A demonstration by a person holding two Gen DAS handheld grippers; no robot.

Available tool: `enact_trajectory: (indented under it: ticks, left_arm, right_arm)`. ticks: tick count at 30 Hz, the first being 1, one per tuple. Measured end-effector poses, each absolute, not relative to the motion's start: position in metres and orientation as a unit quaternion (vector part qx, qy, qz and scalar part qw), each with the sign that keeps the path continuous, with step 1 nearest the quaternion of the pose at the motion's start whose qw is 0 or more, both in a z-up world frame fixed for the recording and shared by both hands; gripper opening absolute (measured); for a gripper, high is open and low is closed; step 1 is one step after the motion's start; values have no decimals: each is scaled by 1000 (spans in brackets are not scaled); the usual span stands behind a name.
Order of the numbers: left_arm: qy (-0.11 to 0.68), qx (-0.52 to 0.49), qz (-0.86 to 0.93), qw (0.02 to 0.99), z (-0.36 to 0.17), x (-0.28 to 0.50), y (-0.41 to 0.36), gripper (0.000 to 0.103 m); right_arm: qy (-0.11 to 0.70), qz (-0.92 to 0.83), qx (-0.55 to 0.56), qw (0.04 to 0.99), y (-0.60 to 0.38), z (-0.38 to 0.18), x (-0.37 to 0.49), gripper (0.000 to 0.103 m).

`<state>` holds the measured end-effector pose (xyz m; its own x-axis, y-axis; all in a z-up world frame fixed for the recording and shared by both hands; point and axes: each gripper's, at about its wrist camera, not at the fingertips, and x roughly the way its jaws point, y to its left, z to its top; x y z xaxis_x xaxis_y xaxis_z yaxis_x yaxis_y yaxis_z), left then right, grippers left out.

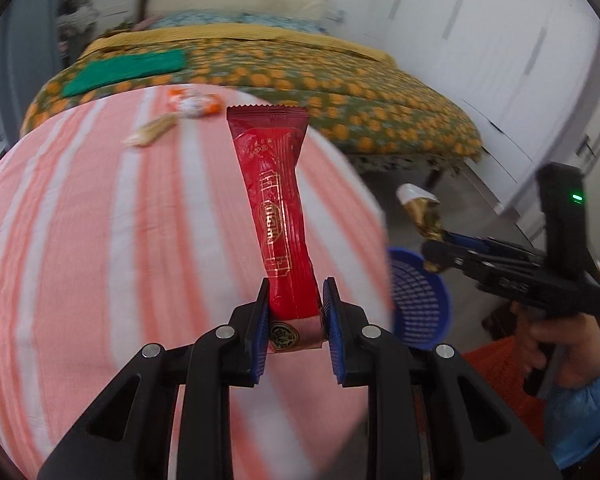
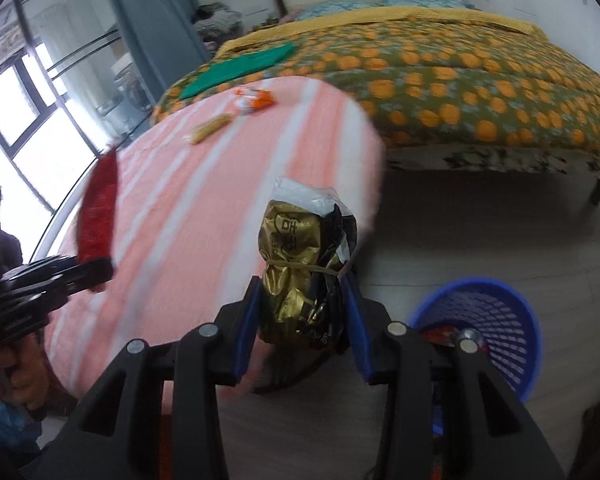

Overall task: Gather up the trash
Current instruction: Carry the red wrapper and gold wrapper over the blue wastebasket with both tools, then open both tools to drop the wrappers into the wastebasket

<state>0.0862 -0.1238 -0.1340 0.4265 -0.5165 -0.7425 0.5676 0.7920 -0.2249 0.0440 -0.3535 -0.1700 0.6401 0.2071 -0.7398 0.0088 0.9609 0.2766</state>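
Observation:
My left gripper is shut on a long red wrapper, held upright above the pink striped cloth. My right gripper is shut on a gold and black foil packet tied with a rubber band, held over the floor beside the cloth's edge. The blue mesh basket stands on the floor to its lower right, with some trash inside. It also shows in the left wrist view. An orange and white wrapper and a tan wrapper lie at the far end of the cloth.
A bed with an orange-dotted quilt lies behind, with a green cloth on it. White wardrobe doors stand on the right. A window and blue curtain are on the left. Grey floor lies between bed and basket.

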Motion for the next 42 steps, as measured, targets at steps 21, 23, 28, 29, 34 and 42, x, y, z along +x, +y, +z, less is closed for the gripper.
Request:
enact_trajectory:
  ticks: [21, 23, 28, 29, 34, 42]
  left_arm:
    - [555, 100, -419, 712, -269, 71, -383, 25]
    - [561, 106, -417, 707, -289, 74, -400, 25]
    - [558, 133, -411, 709, -330, 83, -428, 56]
    - [555, 135, -405, 714, -332, 84, -428, 60]
    - [528, 108, -389, 747, -309, 86, -407, 83]
    - [458, 95, -419, 778, -233, 56, -375, 89]
  right_arm:
    - [503, -94, 212, 832, -550, -274, 9, 39]
    - [507, -92, 219, 828, -557, -281, 8, 40]
    - [515, -94, 218, 823, -562, -292, 12, 73]
    - [510, -99, 220, 825, -564, -290, 11, 73]
    - [487, -126, 229, 834, -573, -278, 4, 77]
    - [438, -168, 219, 856, -568, -253, 0, 85]
